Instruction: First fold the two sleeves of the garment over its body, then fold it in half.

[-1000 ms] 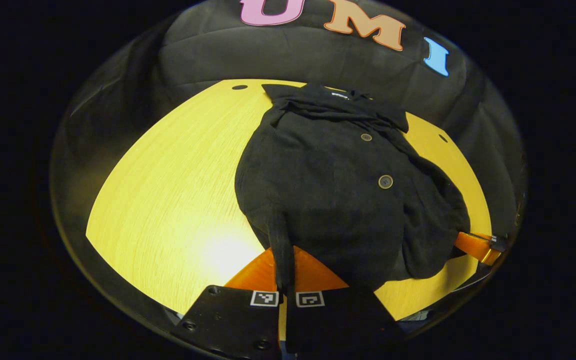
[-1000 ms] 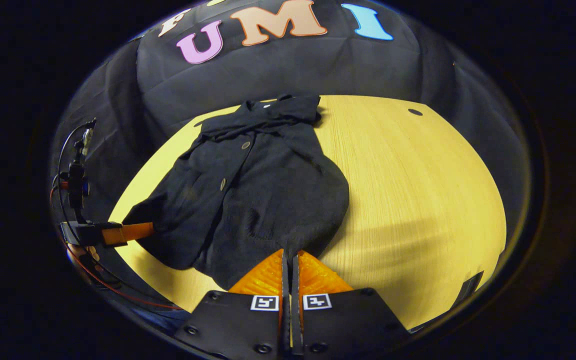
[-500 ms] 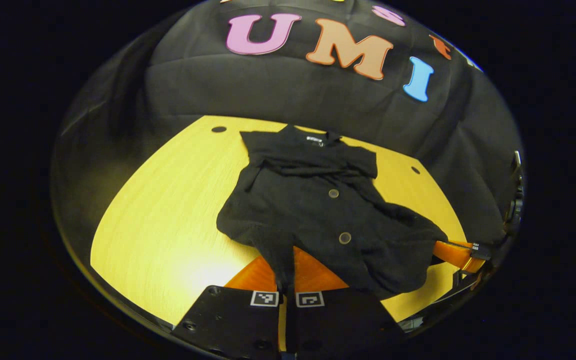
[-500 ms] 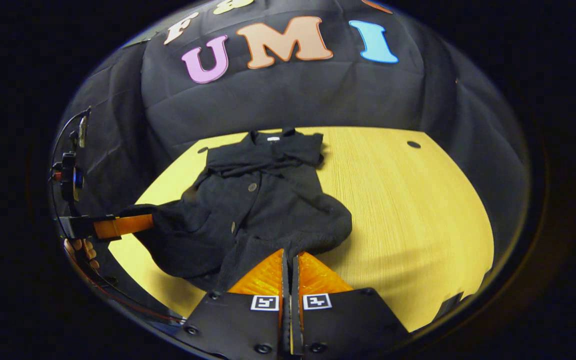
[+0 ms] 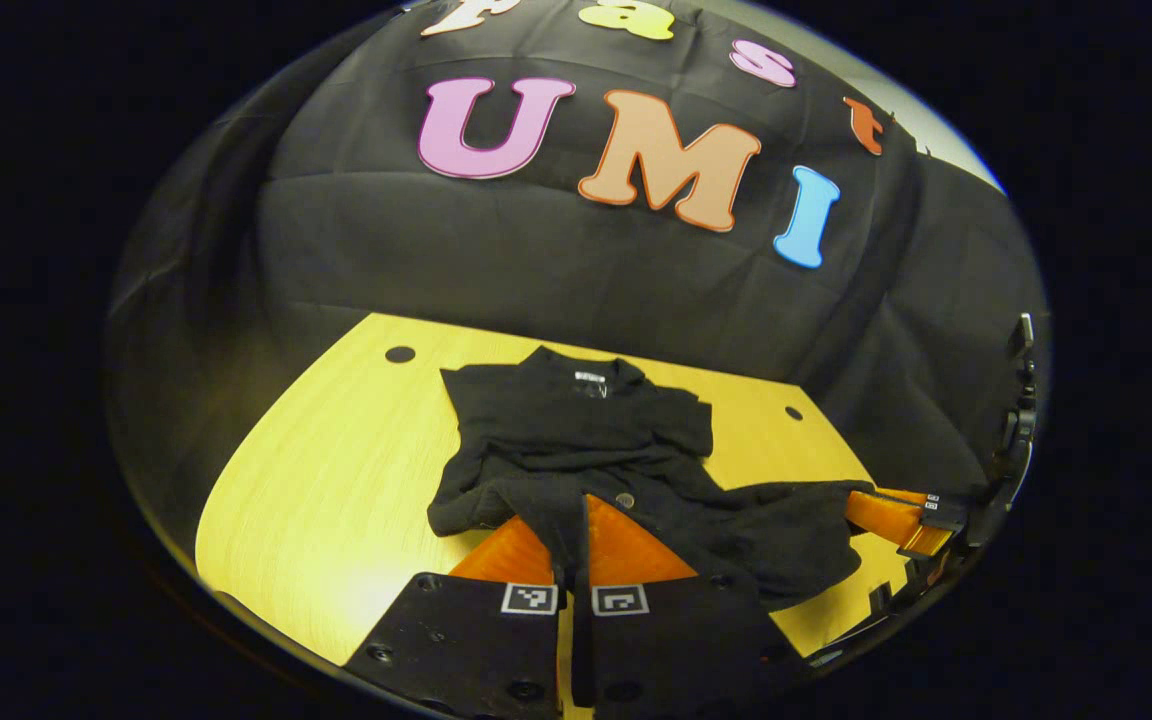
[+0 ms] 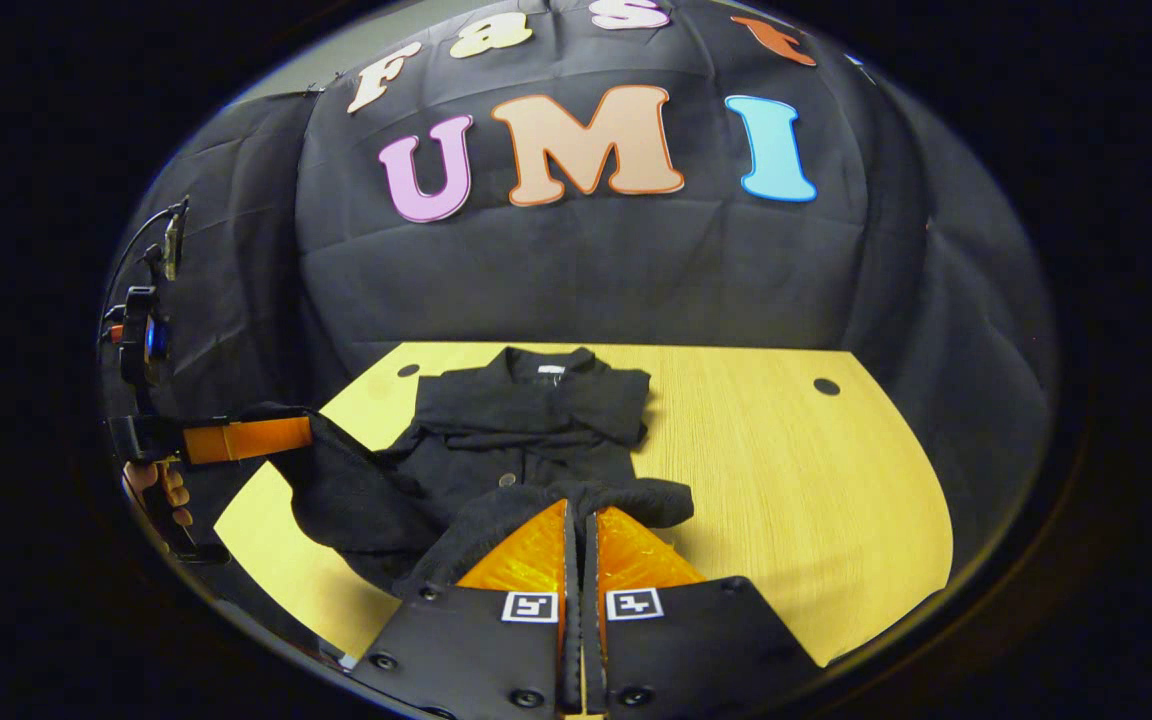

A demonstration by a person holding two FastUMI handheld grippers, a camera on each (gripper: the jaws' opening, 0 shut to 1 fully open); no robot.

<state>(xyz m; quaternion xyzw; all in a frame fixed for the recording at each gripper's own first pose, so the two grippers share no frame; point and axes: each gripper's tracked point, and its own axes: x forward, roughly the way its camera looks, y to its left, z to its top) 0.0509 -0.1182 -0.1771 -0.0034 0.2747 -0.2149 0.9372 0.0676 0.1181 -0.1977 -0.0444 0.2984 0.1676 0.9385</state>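
Left gripper view: the left gripper (image 5: 573,520) had its fingers pressed together on a pinch of the hem of the garment (image 5: 586,440), a dark buttoned top lying on the yellow wooden table (image 5: 326,480). The collar end lay flat at the table's far side, sleeves folded across the chest; the near hem was raised off the wood and draped over the fingers. Off to the right, the right gripper (image 5: 851,505) held the other hem corner, cloth sagging between the two. Right gripper view: the right gripper's own fingers were closed with a roll of hem fabric caught between them, the collar straight ahead near the booth's wall. At left the left gripper, with a hand (image 6: 161,490) under it, gripped its corner clear of the table edge. Judgement: sleeves look done; this is the fold in half, hem going to collar. To do it well, both corners should travel level and at equal pace, keeping the cloth between them lightly taut so the sag does not drag the lower layer, then land hem on shoulders squarely before either pinch lets go. A button (image 5: 624,499) near the fold could bunch things.
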